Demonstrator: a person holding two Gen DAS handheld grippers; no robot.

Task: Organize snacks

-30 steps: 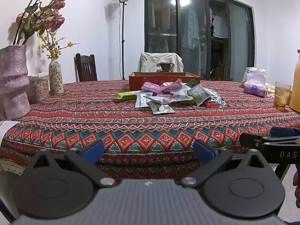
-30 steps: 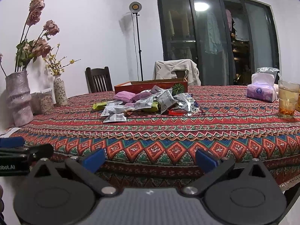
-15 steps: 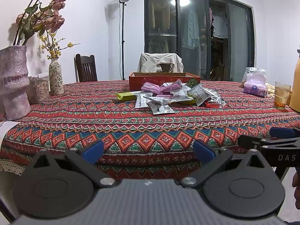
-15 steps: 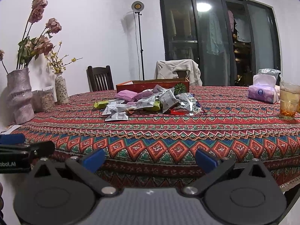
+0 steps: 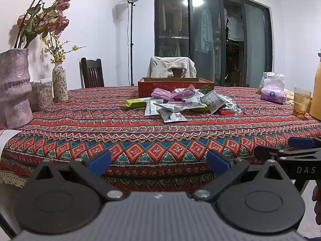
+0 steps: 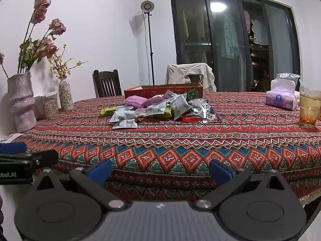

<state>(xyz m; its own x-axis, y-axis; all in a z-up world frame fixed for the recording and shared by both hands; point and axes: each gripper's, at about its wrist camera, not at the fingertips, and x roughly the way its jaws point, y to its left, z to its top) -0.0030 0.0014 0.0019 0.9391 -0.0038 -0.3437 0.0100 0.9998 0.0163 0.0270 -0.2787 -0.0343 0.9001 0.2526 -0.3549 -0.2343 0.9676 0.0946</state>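
Snack packets [image 5: 180, 104], foil-silver, pink-purple and yellow-green, heaped at mid-frame on the red, green and blue zigzag-patterned tablecloth [image 5: 140, 136], well beyond both tools. Nearest, along the bottom of the left wrist view: left gripper [image 5: 158, 161], black with blue fingertip pads [image 5: 100, 160], spread wide and holding nothing, just short of the table's near edge. Right gripper [image 6: 160, 169] likewise gaping and empty at the bottom of the right wrist view, blue pads [image 6: 220, 171] apart, its side profile visible at the lower right of the left wrist view. Foremost in the pile, a silver packet [image 5: 173, 117] lying flat; red wrapper [image 5: 227, 111] at the heap's right edge; yellow-green packet [image 5: 135, 102] at its left. Directly behind and touching the heap, a shallow orange-red cardboard box [image 5: 174, 85]. Far right: purple tissue pack [image 5: 273, 92] and clear glass of amber drink [image 5: 302, 101]. Far left: mottled pink ceramic vase of dried roses [image 5: 14, 84], a slim floral vase [image 5: 59, 80] farther back. Behind the table, dark wooden chair [image 5: 92, 75] and a chair draped with a beige jacket [image 5: 171, 67].
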